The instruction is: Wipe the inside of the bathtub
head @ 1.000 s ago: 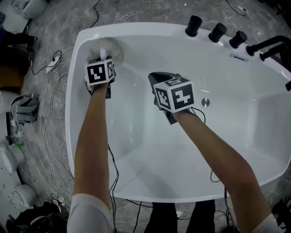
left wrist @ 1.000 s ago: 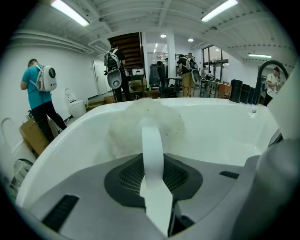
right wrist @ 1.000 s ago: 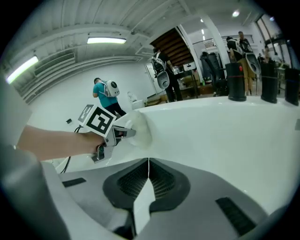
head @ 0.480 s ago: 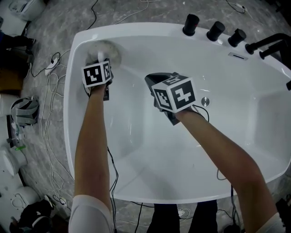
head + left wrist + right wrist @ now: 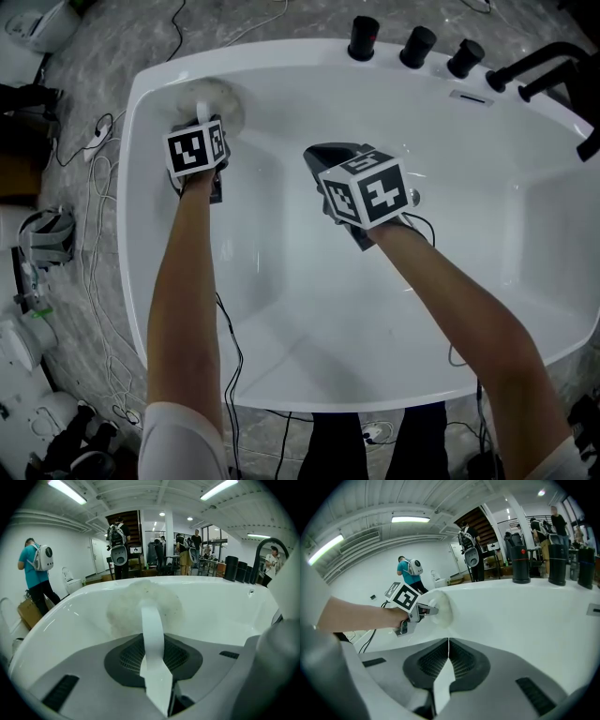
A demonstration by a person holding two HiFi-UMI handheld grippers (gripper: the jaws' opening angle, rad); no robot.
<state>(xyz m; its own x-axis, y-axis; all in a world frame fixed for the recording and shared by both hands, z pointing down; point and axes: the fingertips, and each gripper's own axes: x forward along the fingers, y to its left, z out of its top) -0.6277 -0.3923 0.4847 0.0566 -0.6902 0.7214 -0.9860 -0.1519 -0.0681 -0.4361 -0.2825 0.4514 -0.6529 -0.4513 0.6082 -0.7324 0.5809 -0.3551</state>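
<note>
The white bathtub (image 5: 141, 244) fills the head view. My left gripper (image 5: 201, 122) is shut on the white handle (image 5: 151, 634) of a round fluffy wiping pad (image 5: 214, 99). The pad is pressed against the tub's inner wall near the far left corner. In the left gripper view the pad (image 5: 124, 609) lies flat on the wall just beyond my left gripper (image 5: 153, 660). My right gripper (image 5: 328, 156) hovers over the middle of the tub, shut with nothing in it. In the right gripper view my right gripper (image 5: 448, 643) points toward the left gripper (image 5: 423, 611) and the pad (image 5: 442, 606).
Three black tap knobs (image 5: 416, 45) and a black spout (image 5: 548, 67) stand on the far rim. The drain (image 5: 413, 197) peeks out beside the right gripper's cube. Cables (image 5: 98, 216) trail over the floor left of the tub. People (image 5: 33, 573) stand in the room beyond.
The head view has shifted, so the tub sits further left in the picture. The left gripper and pad have slid slightly along the corner wall. The right gripper has hardly moved.
</note>
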